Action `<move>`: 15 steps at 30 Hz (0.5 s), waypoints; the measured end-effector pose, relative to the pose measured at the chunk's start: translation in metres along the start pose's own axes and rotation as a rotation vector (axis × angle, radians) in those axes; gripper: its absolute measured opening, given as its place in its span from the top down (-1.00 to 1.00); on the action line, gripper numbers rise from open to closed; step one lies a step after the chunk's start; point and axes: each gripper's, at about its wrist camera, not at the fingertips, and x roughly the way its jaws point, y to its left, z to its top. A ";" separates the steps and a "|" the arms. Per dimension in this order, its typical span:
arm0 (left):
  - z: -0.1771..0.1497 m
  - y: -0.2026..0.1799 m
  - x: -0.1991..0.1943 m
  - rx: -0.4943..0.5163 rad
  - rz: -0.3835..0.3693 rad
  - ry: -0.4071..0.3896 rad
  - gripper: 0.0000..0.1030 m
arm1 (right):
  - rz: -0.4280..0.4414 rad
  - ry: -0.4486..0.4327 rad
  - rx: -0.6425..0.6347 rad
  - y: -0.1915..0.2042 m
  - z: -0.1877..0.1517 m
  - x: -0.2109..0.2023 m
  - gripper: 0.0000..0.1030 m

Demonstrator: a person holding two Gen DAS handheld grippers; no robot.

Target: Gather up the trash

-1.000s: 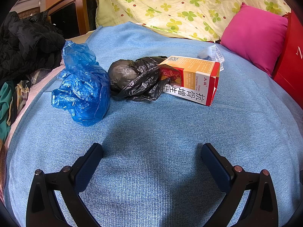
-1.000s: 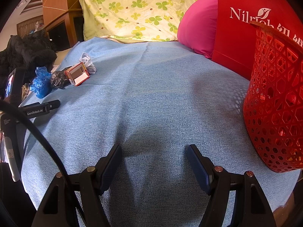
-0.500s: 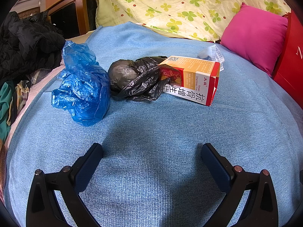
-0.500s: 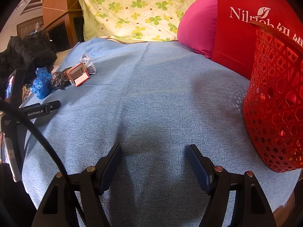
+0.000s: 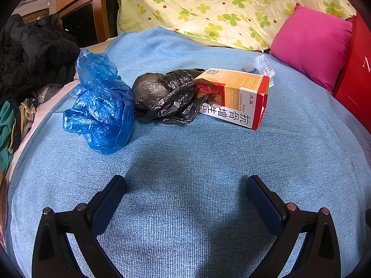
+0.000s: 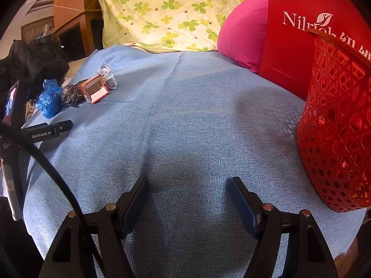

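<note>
- A bed [image 5: 185, 166] covered in a blue blanket fills both wrist views. Nothing has been collected yet, as far as the views show.
- The left gripper [image 5: 185, 185] hovers low over the blanket, its jaws spread wide and empty.
- Four pieces of trash lie in a row beyond it, from about 10 o'clock to 1 o'clock in the left view.
- At 10 o'clock sits a crumpled blue bag [image 5: 102, 113], the nearest piece.
- At 12 o'clock lies a black bag [image 5: 162, 97], just beside the blue one and draped against a box [image 5: 238, 97].
- The box, orange, red and white with one end torn open, lies on its side at 1 o'clock.
- Behind the box a small white wrapper [image 5: 262, 66] peeks out, mostly hidden.
- The right gripper [image 6: 189, 190] also hovers over bare blanket, jaws partly apart and holding nothing.
- A red basket [image 6: 336, 125] stands at 3 o'clock in the right view, well apart from the trash. It is the likely place for the trash.
- In the right view the trash is small and far off at 10 o'clock.
- The step in hand looks like a first reach by the left gripper, probably to the blue bag.
- To do it well, come down over the bag's bulky middle, not its loose upper flap.
- Press slightly into the soft bed so the pads gather plastic, not blanket.
- Close fully, since thin film compresses and may slip.
- Lift straight up to avoid dragging the black bag along.
</note>
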 end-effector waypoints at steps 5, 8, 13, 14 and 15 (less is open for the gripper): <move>0.000 0.000 0.000 0.000 0.000 0.000 -1.00 | -0.007 -0.001 -0.005 0.001 0.000 0.000 -0.46; 0.000 0.000 0.000 -0.001 0.000 0.000 -1.00 | -0.011 -0.003 -0.009 0.001 0.000 0.001 -0.46; 0.000 0.000 0.000 0.000 0.001 0.000 -1.00 | -0.003 -0.004 -0.003 0.000 0.001 -0.001 -0.46; 0.000 0.000 0.000 0.000 0.001 0.000 -1.00 | -0.002 -0.004 -0.001 -0.001 0.001 -0.001 -0.47; 0.000 0.000 0.000 0.000 0.001 0.000 -1.00 | 0.000 -0.005 0.002 -0.001 0.001 -0.001 -0.47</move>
